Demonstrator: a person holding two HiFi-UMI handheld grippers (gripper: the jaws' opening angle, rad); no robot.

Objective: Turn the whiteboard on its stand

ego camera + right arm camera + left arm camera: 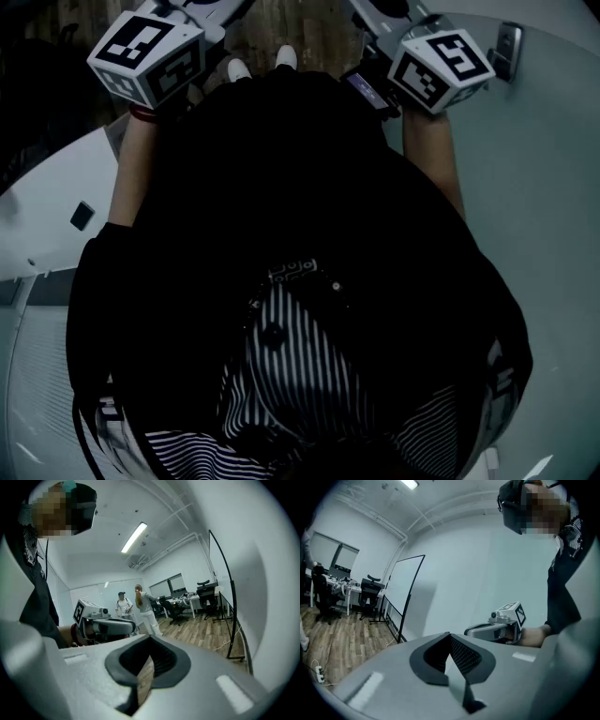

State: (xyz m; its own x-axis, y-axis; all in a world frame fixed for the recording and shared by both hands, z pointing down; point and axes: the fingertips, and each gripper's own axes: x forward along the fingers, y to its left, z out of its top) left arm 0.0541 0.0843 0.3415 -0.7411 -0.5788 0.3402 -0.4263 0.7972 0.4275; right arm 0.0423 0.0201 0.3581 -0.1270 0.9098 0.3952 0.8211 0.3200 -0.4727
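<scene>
whiteboard: prob. stiff, light, wobbly; take by side frame; left gripper & right gripper closed, empty.

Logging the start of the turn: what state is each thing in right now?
left gripper: shut, nothing between its jaws
right gripper: shut, nothing between its jaws
whiteboard: upright, neither gripper on it
ceiling light: on

Whiteboard on floor — chair beside
</scene>
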